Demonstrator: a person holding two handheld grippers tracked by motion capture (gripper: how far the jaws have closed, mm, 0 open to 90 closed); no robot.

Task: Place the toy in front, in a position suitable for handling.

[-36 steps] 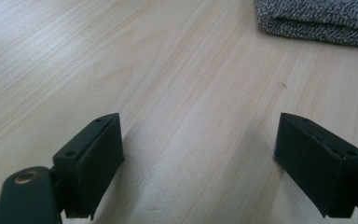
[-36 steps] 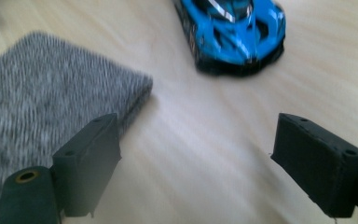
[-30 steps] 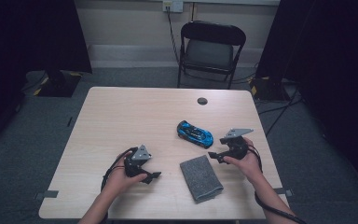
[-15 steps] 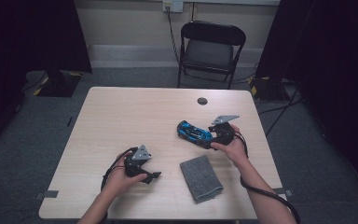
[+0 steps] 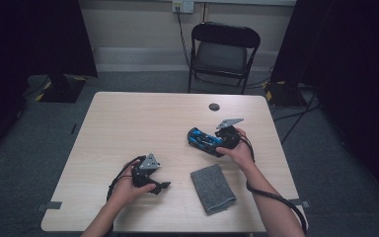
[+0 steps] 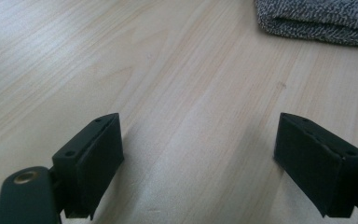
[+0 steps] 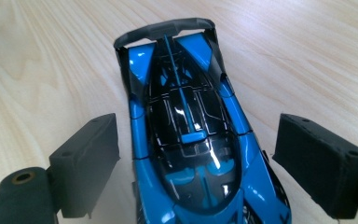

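A blue and black toy race car [image 5: 202, 139] lies on the wooden table [image 5: 138, 123], right of the middle. My right gripper [image 5: 216, 143] reaches it from the right, open. In the right gripper view the car [image 7: 189, 140] lies lengthwise between the two jaws, rear wing pointing away, with a gap on each side. My left gripper [image 5: 163, 186] rests low over the table near the front left, open, with bare wood between its fingers [image 6: 91, 163]. A folded grey cloth [image 5: 213, 188] lies at the front, between the two hands.
A small dark round disc [image 5: 214, 106] sits near the table's far edge. A black folding chair [image 5: 224, 49] stands behind the table. In the left gripper view the grey cloth [image 6: 321, 21] lies beyond the jaws at the upper right.
My right gripper has moved left and away from the person, from beside the cloth up to the toy car, and its jaws now straddle the car. The left gripper has stayed put.
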